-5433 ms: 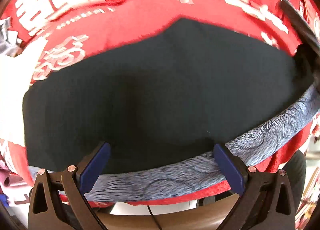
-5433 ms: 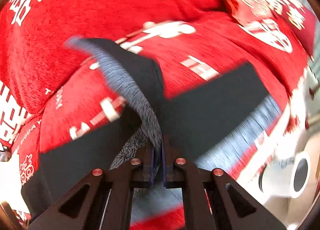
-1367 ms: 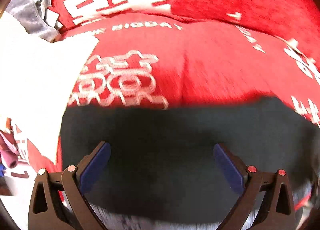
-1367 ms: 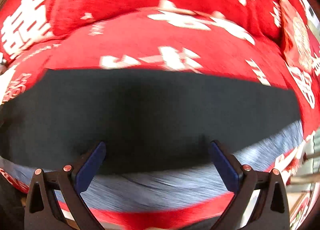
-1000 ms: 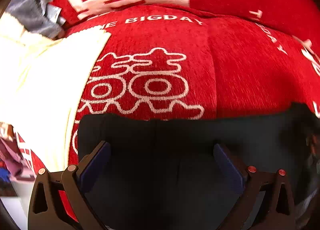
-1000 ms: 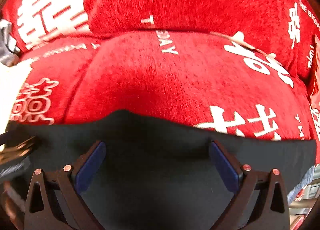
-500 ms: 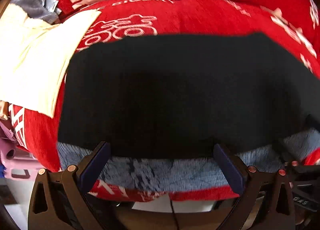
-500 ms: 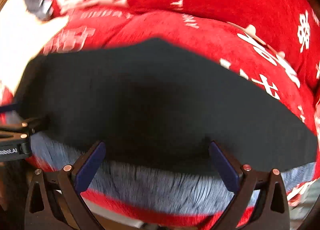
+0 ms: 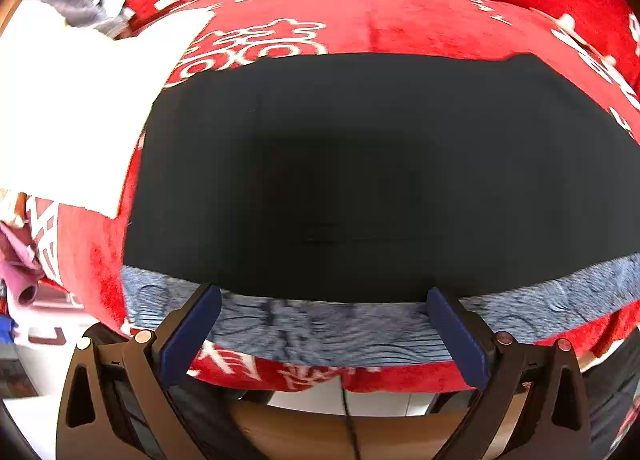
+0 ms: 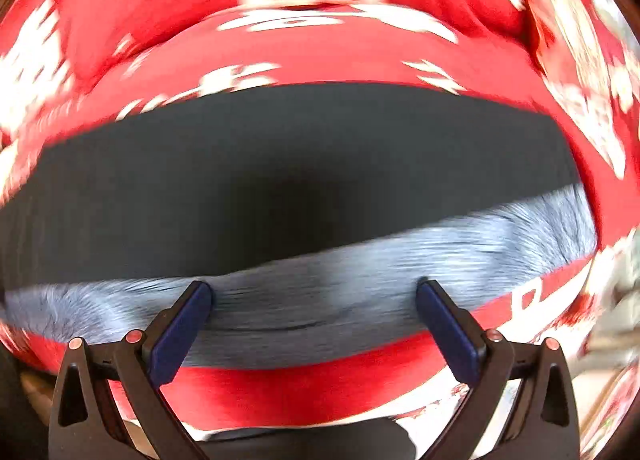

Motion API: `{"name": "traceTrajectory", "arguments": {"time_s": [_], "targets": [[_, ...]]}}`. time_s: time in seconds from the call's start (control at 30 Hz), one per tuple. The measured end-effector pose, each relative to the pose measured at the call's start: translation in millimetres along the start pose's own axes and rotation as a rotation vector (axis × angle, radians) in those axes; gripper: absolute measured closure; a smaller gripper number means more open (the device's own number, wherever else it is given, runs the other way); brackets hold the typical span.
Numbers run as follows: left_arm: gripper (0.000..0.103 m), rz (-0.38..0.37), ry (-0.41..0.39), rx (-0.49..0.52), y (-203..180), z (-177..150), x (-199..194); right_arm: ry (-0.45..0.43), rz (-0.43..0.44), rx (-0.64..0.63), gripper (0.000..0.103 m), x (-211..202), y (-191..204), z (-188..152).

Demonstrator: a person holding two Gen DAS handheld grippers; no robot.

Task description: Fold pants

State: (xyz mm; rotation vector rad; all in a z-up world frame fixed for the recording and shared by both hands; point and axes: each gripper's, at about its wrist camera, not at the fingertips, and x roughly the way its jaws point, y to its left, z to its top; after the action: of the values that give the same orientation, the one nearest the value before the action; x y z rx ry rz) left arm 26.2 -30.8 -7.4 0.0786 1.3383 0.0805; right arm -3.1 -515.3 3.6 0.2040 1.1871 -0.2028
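While both grippers hang loose over the cloth, this is how things look.

Left gripper (image 9: 322,334): its two blue fingers are spread wide and hold nothing. It hovers just over the near edge of the pants.

Right gripper (image 10: 314,322): it is spread wide too, with nothing between the fingers. That picture is blurry, so small things are hard to see there.

Pants (image 9: 340,168): they are black and lie flat, straight ahead of both grippers. They look like one neat dark block with straight edges.

Grey band (image 9: 340,326): a grey strip with wavy lines runs along the near edge of the pants, right between the fingers of each gripper. It may be the inside of the pants or a lower layer; I cannot tell which.

Red sofa (image 9: 440,16): the pants rest on its red seat with white letters, which goes on past the pants, ahead of the grippers.

White cloth (image 9: 80,108): it lies to the left of the left gripper, just beside the pants.

Done so far: the pants seem folded at least once and laid smooth.

Left to do: maybe one more fold to make them smaller, since the block is wide. The grey strip peeking out may want tidying too.
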Motion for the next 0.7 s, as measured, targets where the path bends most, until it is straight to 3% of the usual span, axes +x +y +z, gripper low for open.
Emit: {"name": "traceTrajectory", "arguments": {"time_s": [0.13, 0.23, 0.3, 0.43, 0.5, 0.63, 0.7], "targets": [[0.0, 0.003, -0.012, 0.026, -18.5, 0.4, -8.3, -0.005, -0.03, 0.157, 0.0, 3.8, -77.6, 8.3], [0.0, -0.022, -0.02, 0.045, -39.9, 3.8, -15.8, -0.028, -0.145, 0.284, 0.0, -13.9, -103.2, 13.2], [0.0, -0.064, -0.01, 0.065, -64.1, 11.4, -18.4, -0.082, -0.129, 0.287, 0.0, -27.9, -93.7, 17.0], [0.0, -0.173, -0.001, 0.104, -123.7, 28.2, -19.9, -0.134, -0.075, 0.213, 0.0, -36.3, -20.2, 30.6], [0.0, -0.184, -0.021, 0.098, -143.7, 37.4, -22.4, -0.148, -0.058, 0.191, 0.0, -35.1, 16.2, 28.0], [0.0, -0.183, 0.005, 0.042, -162.3, 51.9, -13.9, -0.114, -0.138, 0.189, 0.0, 0.7, 63.7, 32.0], [0.0, -0.168, 0.025, 0.044, -169.5, 55.8, -7.9, -0.115, -0.177, 0.24, 0.0, 13.4, 57.9, 35.6]]}}
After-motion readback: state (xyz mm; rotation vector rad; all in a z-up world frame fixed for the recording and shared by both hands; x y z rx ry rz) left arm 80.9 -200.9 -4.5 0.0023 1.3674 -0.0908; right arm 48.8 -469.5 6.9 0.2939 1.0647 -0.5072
